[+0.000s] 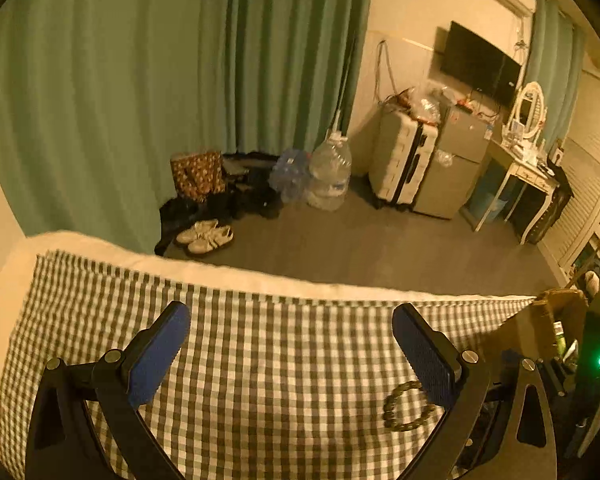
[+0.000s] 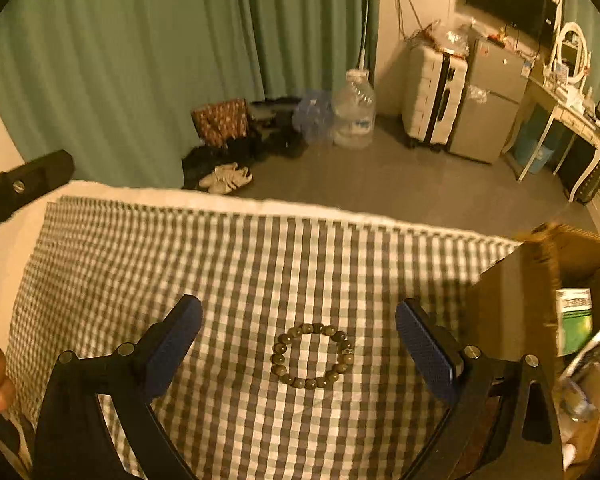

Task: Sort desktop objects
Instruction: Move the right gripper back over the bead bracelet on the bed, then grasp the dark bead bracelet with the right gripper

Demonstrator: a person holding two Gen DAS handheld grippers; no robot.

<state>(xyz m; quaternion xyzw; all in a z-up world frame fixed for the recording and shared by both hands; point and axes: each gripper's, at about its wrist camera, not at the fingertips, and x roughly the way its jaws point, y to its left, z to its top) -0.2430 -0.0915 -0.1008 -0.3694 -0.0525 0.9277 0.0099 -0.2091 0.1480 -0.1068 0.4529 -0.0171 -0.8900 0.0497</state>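
Bracelet [image 2: 313,356] lies flat on the checked cloth [image 2: 236,264], between and just ahead of the right gripper's [image 2: 299,342] wide-open, empty jaws; likely light, limp and rolling (beads on a cord), so pinch across one side; left gripper [image 1: 291,354] is open and empty too.

A grey-and-white gingham cloth [image 2: 260,280] covers the surface, its far edge trimmed by a plain cream band. On it lies a bracelet [image 2: 314,356] of olive-brown beads (one bead paler, with dark marks). Both the left gripper [image 1: 292,352] and the right gripper [image 2: 298,344] are black with blue ridged pads [image 2: 428,344]. A brown cardboard box [image 2: 512,296] holds a green-and-white packet [image 2: 576,316]. Behind hang sea-green curtains [image 1: 140,80]; a white suitcase [image 1: 404,160] with black trim, white sneakers [image 1: 204,236] and a red-brown patterned bag [image 1: 198,174] stand on grey floor.
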